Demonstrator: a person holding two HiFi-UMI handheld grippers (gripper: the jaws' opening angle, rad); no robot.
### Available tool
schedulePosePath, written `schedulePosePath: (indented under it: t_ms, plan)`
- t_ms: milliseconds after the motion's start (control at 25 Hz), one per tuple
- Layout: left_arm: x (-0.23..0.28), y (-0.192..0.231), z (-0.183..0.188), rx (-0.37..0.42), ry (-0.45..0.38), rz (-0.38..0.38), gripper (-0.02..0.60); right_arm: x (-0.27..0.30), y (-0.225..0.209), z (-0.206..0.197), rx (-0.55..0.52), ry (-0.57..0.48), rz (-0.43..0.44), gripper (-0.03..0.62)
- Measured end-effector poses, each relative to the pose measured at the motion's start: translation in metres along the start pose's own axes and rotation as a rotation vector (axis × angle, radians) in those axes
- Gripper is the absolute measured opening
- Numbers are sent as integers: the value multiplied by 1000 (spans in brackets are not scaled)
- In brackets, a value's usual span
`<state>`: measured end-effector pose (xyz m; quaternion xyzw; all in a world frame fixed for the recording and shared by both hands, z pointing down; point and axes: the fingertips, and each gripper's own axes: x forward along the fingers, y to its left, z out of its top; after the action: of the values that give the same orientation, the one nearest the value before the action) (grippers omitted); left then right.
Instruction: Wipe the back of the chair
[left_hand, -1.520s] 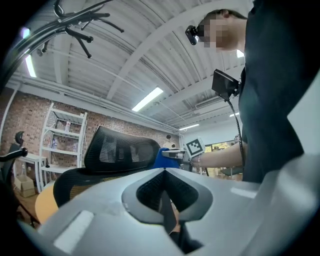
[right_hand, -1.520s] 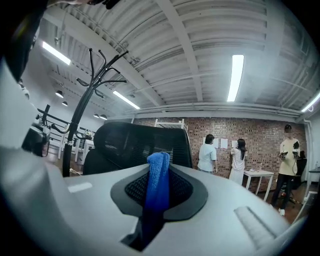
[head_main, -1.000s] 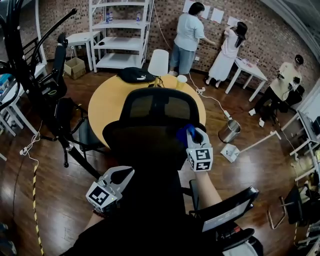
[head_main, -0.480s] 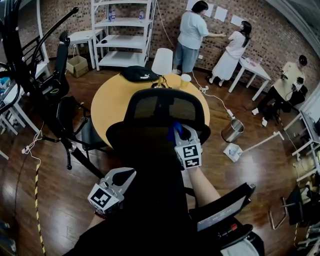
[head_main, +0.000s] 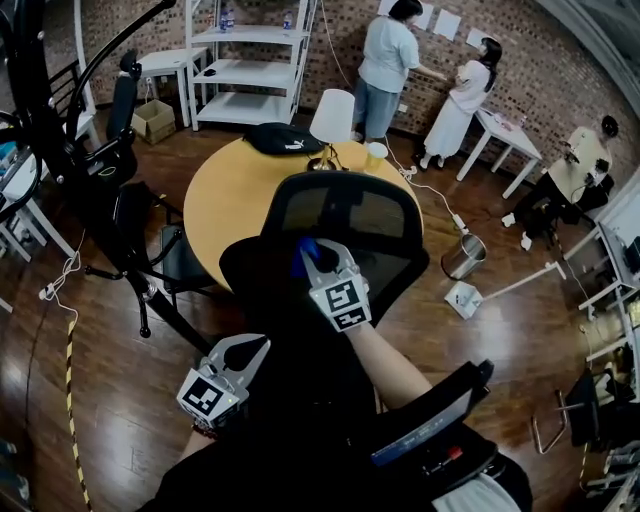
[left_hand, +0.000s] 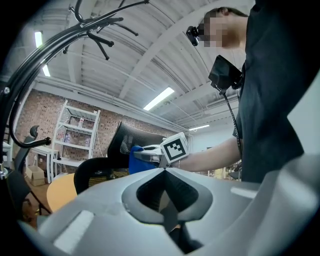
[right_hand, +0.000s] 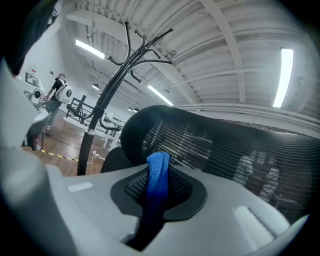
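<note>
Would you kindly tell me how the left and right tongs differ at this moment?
The right tongs grip a blue cloth, while the left tongs have nothing between them. The right tongs are raised at the chair back, while the left tongs sit lower, near the person's body and apart from the chair. Both pairs are shut.

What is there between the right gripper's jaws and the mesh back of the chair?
A blue cloth, clamped in the right gripper, stands before the chair back; the right gripper view shows it.
</note>
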<state>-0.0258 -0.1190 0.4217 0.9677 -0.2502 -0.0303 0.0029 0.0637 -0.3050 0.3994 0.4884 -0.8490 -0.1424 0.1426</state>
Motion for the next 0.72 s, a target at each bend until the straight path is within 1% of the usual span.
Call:
schedulePosePath:
  t_ms: [120,240,480,600,720]
  plan:
    - [-6,2,-1,-9,-8,4,6,10,25,10,-6,-18,48,37]
    - [-8,8,-4,-16,-12,5,6,21,47,19,-38,-20,105,37]
    - [-14,14,-6,-27,-17,2,6,20,52,21,25,-20,75,37]
    - [-16,18,-5,-26,-26,-4,6,21,57,25,22,-20,92,37]
    - [-17,20,-6,-34,-35,-5,6,21,71,28,23,-27,129,37]
